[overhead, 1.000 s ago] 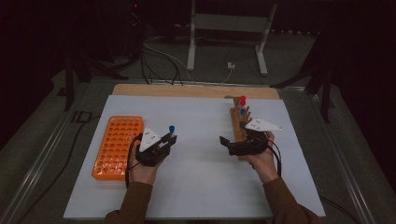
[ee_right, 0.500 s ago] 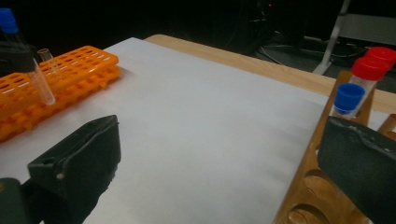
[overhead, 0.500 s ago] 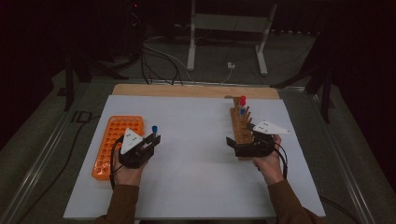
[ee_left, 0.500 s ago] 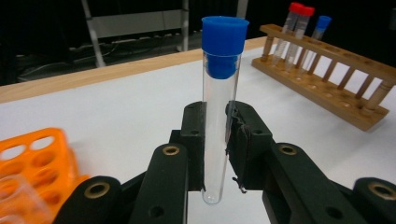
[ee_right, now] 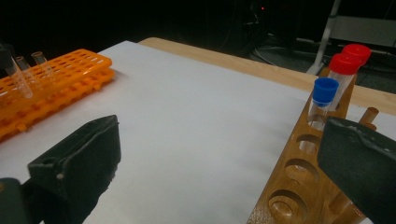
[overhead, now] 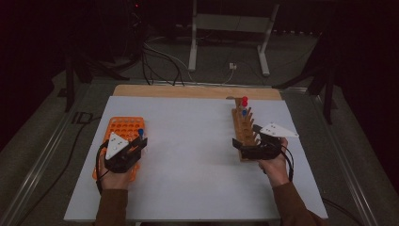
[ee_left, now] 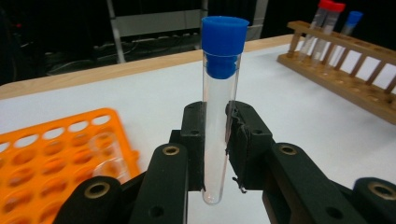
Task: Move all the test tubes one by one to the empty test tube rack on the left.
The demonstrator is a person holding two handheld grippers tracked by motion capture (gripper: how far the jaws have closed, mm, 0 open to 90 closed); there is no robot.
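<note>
My left gripper (ee_left: 217, 135) is shut on a clear test tube (ee_left: 220, 107) with a blue cap and holds it upright. In the high view this left gripper (overhead: 139, 142) hangs over the right edge of the orange rack (overhead: 123, 128), with the blue cap (overhead: 140, 132) sticking up. My right gripper (ee_right: 224, 154) stands wide open with nothing between its jaws, next to the near end of the wooden rack (ee_right: 299, 186). That wooden rack (overhead: 243, 128) holds two red-capped tubes (ee_right: 348, 63) and one blue-capped tube (ee_right: 322, 100) at its far end.
The white mat (overhead: 188, 155) covers the table, with a wooden strip (overhead: 188, 91) along its far edge. Cables and a metal stand (overhead: 226, 42) lie on the dark floor beyond. The orange rack (ee_right: 51, 74) has clear tubes standing in it.
The left hand has carried the blue-capped tube leftward, from the middle of the mat to the orange rack's right edge. The right hand has stayed by the wooden rack.
</note>
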